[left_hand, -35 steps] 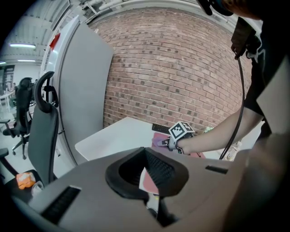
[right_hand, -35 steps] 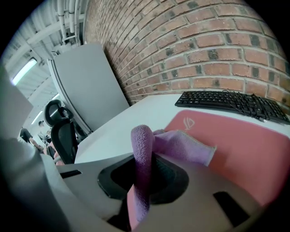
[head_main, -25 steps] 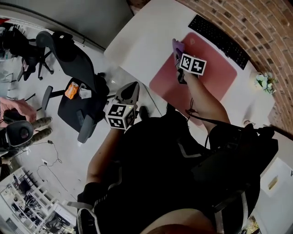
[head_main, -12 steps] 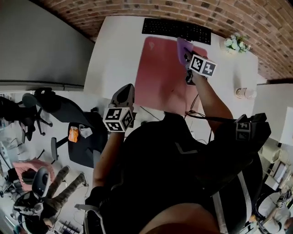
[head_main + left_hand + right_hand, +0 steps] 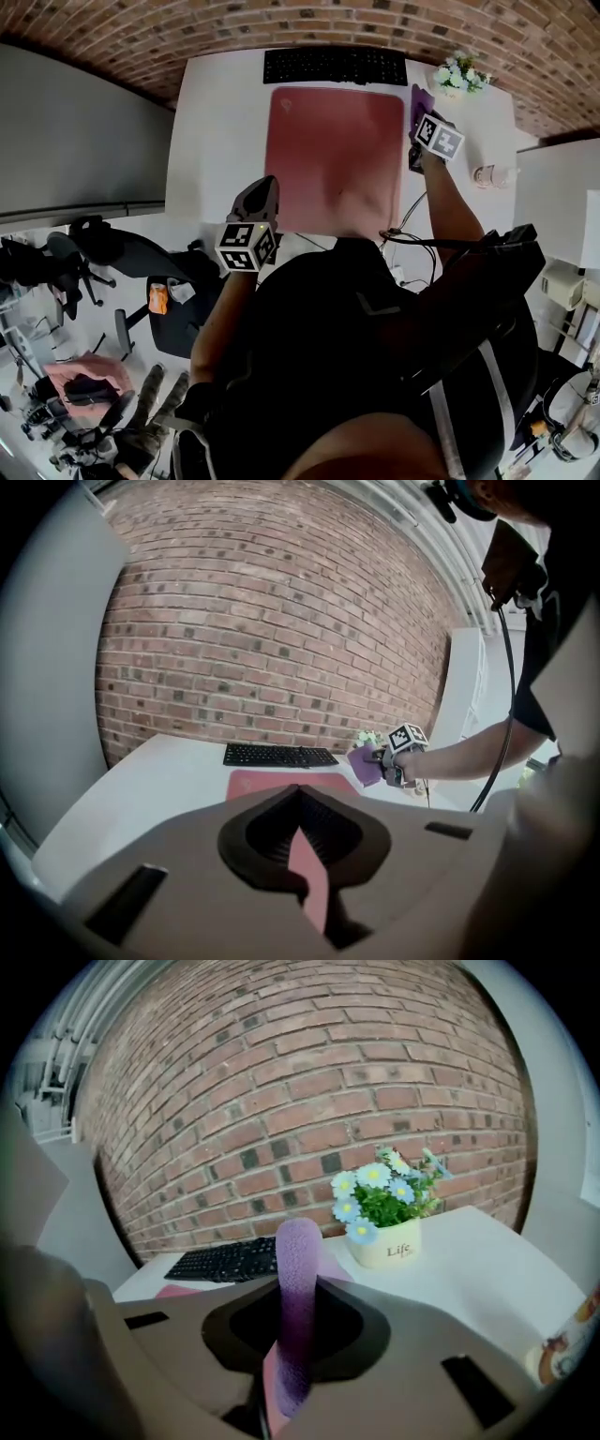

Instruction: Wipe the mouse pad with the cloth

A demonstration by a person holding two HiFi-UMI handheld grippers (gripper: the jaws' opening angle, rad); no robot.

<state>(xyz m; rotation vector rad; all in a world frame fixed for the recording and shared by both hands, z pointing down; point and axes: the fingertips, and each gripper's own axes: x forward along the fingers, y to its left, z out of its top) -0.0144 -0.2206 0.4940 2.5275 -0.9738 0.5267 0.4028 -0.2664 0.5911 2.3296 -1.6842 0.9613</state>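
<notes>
Evidently the right gripper (image 5: 417,120) pinches the purple cloth (image 5: 421,97) by the right edge of the mouse pad (image 5: 333,155), seemingly just off it, poised to wipe (left gripper (image 5: 262,192), jaws together, empty, hangs clear).

The white worktop (image 5: 220,112) holds a red mouse pad (image 5: 333,159) in the middle — a black keyboard (image 5: 335,66) lies just behind the pad, and a little pot of flowers (image 5: 457,77) stands near its back right corner.

Brick wall (image 5: 234,23), white desk (image 5: 220,141), black chair (image 5: 122,251)
</notes>
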